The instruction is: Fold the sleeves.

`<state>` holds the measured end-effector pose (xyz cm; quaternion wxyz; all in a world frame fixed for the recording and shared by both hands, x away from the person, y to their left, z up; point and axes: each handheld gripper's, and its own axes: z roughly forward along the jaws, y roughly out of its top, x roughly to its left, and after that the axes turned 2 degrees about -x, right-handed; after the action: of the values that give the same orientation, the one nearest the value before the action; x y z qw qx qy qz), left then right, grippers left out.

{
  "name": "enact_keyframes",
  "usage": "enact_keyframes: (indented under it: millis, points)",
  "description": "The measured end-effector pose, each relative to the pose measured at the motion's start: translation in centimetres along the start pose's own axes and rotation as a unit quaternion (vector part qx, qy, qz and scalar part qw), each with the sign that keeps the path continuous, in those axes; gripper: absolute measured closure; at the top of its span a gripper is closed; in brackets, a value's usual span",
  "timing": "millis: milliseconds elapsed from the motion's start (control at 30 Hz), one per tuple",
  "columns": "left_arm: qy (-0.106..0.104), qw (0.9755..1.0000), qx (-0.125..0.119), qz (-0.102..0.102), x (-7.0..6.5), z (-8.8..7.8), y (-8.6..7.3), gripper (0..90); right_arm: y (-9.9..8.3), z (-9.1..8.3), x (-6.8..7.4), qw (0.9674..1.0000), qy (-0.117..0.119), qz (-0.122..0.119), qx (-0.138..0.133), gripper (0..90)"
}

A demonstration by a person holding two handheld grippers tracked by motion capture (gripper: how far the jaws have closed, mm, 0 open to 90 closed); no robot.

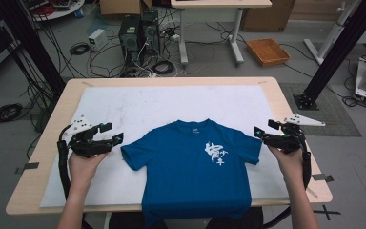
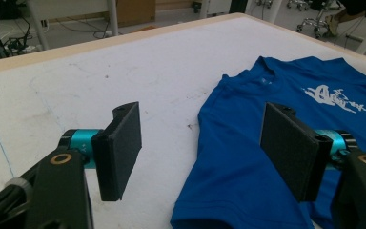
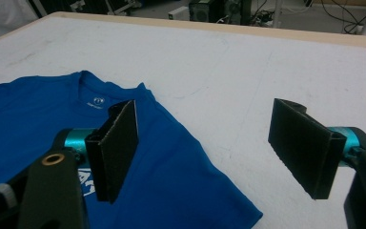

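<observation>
T-shirt hem overhangs the desk at 6 o'clock; both grippers' wide, empty jaws could drag it off.

black claws, teal hubs (grey plates)

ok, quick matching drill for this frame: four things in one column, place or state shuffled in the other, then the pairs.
1. T-shirt
2. Left gripper
3. Right gripper
4. Orange tray

A. On the floor beyond the table
B. Open, beside the shirt's left sleeve
C. Spread flat, hem hanging over the near table edge
D. Open, beside the shirt's right sleeve

Pairs: 1-C, 2-B, 3-D, 4-A
</observation>
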<state>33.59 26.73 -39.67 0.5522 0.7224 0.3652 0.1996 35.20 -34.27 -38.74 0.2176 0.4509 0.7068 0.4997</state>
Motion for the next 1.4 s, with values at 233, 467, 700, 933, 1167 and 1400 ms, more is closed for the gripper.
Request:
enact_keyframes:
  millis: [233, 467, 700, 933, 1167, 1400]
  points:
    - [0.011, 0.9999, 0.004, -0.009, 0.3, 0.1, -0.3, 29.7, 0.0, 0.1, -0.1, 1.0000, 0.000, 0.000, 0.000, 25.2]
    - [0.005, 0.9992, 0.032, -0.024, 0.6, 0.8, -0.9, 30.7, 0.2, 0.5, -0.1, 1.0000, -0.003, 0.002, 0.003, 25.2]
    - [0.019, 0.9953, 0.067, -0.068, 1.4, 1.1, -1.8, 41.8, 0.3, 0.4, 0.0, 1.0000, -0.004, -0.001, -0.001, 25.2]
    - [0.011, 0.9872, 0.115, -0.110, 1.9, 2.2, -2.9, 53.3, 0.3, 0.4, 0.0, 1.0000, -0.006, -0.002, 0.000, 25.2]
    - [0.016, 0.9779, 0.154, -0.141, 1.9, 3.1, -3.3, 56.2, 0.3, 0.4, 0.0, 1.0000, -0.007, -0.001, -0.001, 25.5]
    - [0.017, 0.9762, 0.169, -0.135, 1.5, 3.7, -3.7, 66.0, 0.3, 0.4, 0.0, 0.9999, -0.010, -0.002, -0.001, 25.6]
